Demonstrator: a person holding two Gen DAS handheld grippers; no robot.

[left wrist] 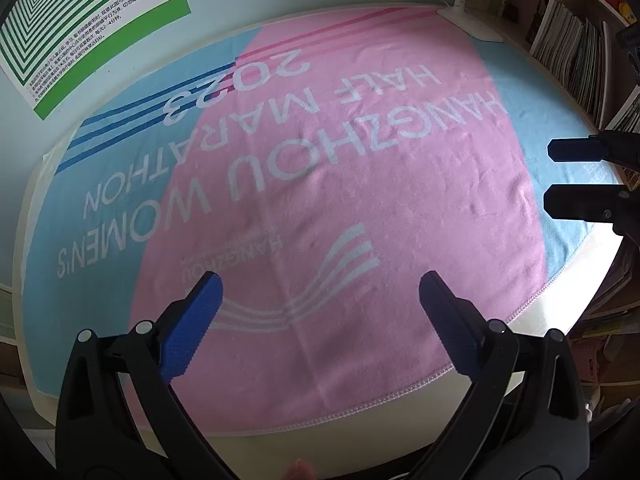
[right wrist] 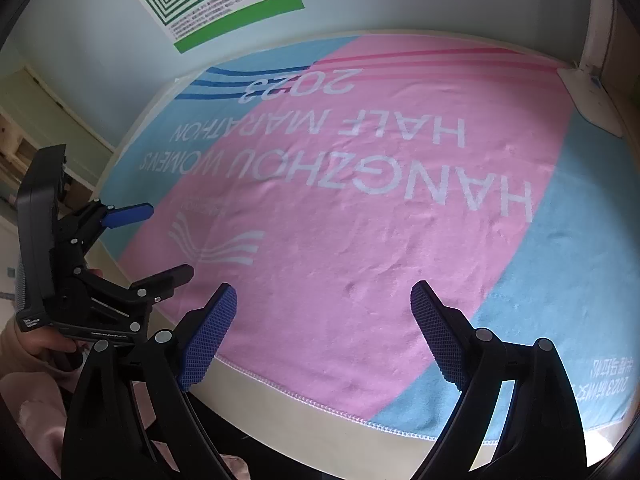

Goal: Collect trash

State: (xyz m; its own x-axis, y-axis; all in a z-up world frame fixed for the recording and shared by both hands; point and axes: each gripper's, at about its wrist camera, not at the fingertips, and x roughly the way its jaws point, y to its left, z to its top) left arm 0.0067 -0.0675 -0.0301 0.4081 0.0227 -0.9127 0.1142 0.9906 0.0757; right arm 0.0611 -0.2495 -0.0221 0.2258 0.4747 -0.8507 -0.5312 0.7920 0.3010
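No trash shows in either view. A pink and light-blue towel [left wrist: 320,184] printed "HANGZHOU WOMEN'S HALF MARATHON 2023" covers the cream table [left wrist: 532,312]; it also shows in the right wrist view [right wrist: 360,220]. My left gripper [left wrist: 320,292] is open and empty above the towel's near edge. My right gripper [right wrist: 324,308] is open and empty above the towel's near edge. The right gripper shows at the right edge of the left wrist view [left wrist: 560,176], open. The left gripper shows at the left of the right wrist view [right wrist: 168,240], open.
A white lamp base [left wrist: 476,24] stands at the table's far right corner, also in the right wrist view [right wrist: 592,100]. A green-striped poster [left wrist: 88,20] hangs on the back wall. Shelves with books [left wrist: 572,52] stand to the right.
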